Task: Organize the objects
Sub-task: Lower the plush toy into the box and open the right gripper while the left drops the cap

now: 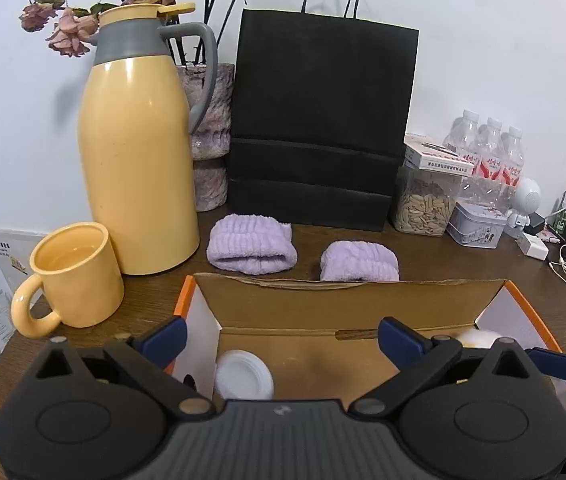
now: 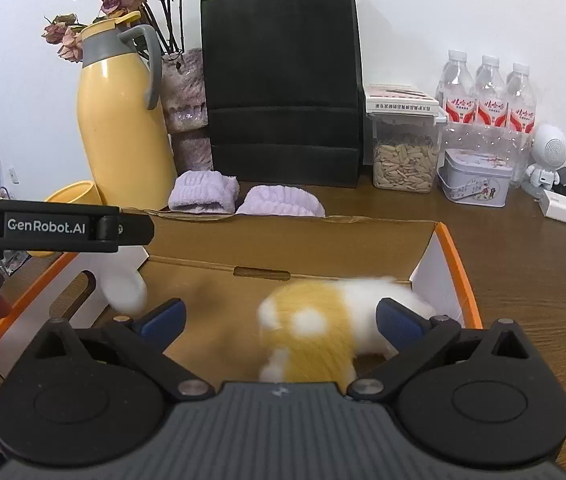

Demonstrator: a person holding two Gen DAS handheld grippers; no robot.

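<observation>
— On the wooden surface (image 2: 523, 280), what sits nearest the cameras?
— An open cardboard box (image 2: 291, 240) with orange edges, its long side running left to right. Both claws hover over it, pointing down into it.

— What is inside?
— A fluffy orange-and-white plush (image 2: 315, 328), blurred, lies on the box floor toward the right end, its long axis roughly left to right along the box. Which end is which cannot be told. A white round lid-like item (image 1: 245, 376) lies toward the left end.

— And the claws?
— The right claw (image 2: 281, 320) is spread wide, the plush between its blue pads (image 2: 397, 320) but not pinched. The left claw (image 1: 281, 338) is also spread wide, gripping nothing.

— Beyond the box?
— Two lilac fuzzy cuffs (image 1: 251, 248) lie just behind it. Farther back stand a yellow jug (image 1: 139, 152), a yellow mug (image 1: 75, 276) and a black paper bag (image 1: 319, 120).
</observation>
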